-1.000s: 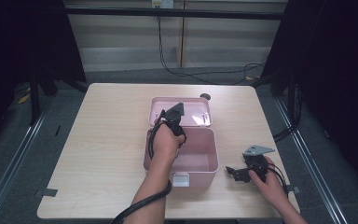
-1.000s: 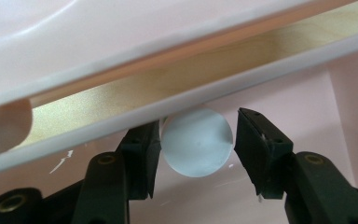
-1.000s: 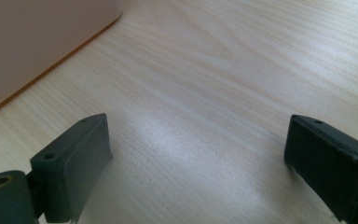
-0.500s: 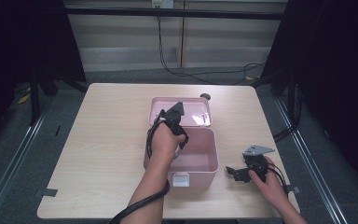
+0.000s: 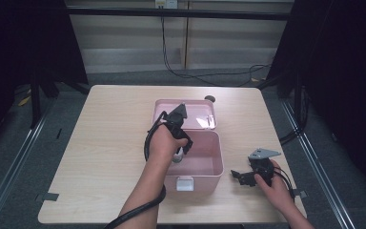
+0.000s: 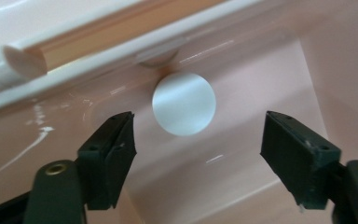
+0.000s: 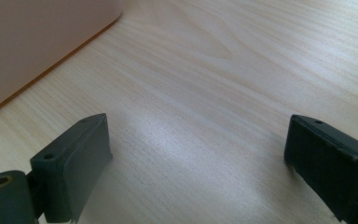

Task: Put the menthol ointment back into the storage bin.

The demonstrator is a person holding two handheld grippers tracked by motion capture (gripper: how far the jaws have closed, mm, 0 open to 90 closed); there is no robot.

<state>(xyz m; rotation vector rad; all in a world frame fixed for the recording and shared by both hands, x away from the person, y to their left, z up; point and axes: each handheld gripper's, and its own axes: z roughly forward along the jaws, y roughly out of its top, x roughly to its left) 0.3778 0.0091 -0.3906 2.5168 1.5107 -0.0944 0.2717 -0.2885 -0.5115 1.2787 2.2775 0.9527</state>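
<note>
Left gripper inside pink box near table's front edge, jaws just opening, white disc released, lying on box floor by hinge wall. Lift straight up, avoid rim. Right gripper spread wide, empty, resting near table's front-right corner.

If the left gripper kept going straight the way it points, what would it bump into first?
Probably the round white disc lying inside the open pink plastic box. It sits straight ahead between the left gripper's open jaws, which have just been opening, though the depth is hard to judge.
</note>
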